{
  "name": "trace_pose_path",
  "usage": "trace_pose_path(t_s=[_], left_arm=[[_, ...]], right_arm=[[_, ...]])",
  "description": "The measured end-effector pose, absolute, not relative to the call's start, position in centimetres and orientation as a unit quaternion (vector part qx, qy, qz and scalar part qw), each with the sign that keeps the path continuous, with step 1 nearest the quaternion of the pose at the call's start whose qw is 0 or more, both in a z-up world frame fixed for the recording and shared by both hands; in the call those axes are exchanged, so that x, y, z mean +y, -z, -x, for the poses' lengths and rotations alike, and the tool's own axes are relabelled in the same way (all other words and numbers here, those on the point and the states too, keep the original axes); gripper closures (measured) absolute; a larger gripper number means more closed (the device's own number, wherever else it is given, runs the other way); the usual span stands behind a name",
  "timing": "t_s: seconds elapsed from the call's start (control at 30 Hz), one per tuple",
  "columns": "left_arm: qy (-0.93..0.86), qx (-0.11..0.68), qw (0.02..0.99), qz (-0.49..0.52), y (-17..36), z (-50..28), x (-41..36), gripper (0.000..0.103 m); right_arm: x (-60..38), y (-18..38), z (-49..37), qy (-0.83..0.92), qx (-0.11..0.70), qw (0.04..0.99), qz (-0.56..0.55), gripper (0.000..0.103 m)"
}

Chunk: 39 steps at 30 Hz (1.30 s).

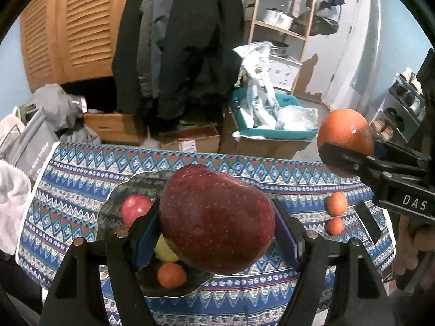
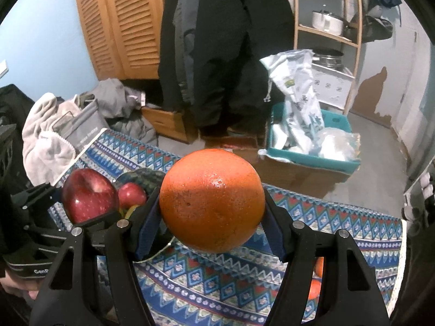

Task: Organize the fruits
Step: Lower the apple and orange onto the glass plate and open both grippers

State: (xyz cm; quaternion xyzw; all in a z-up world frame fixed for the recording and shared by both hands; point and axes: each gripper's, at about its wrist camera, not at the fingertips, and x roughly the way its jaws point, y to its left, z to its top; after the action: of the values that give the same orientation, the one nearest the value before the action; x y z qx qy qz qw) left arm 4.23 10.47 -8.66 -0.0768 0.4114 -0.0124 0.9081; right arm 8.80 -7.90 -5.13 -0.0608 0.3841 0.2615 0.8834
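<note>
Red apple (image 1: 217,220) pinched in left gripper (image 1: 217,233), orange (image 2: 212,201) pinched in right gripper (image 2: 212,225): both carried above dish (image 1: 114,198), probably for sorting.

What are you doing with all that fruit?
A person is sorting fruit with a gripper in each hand. The left gripper is clamped on a big red apple above the dark plate, which has a smaller apple in it. The right gripper holds an orange. Two small oranges wait on the patterned cloth.

Cluttered home storeroom, hanging coats (image 1: 190,40), pot shelf (image 2: 326,24), boxes (image 1: 190,141)
</note>
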Motion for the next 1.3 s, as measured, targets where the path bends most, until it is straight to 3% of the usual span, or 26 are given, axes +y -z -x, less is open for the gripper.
trace_pose_path(t_s=[1.3], left_arm=[[-0.051,0.510,0.847,0.142,18.9,-5.8,17.9,0.026]], right_arm=[[4.4,16.6,-13.4,-0.296,0.513,0.800,0.098,0.035]])
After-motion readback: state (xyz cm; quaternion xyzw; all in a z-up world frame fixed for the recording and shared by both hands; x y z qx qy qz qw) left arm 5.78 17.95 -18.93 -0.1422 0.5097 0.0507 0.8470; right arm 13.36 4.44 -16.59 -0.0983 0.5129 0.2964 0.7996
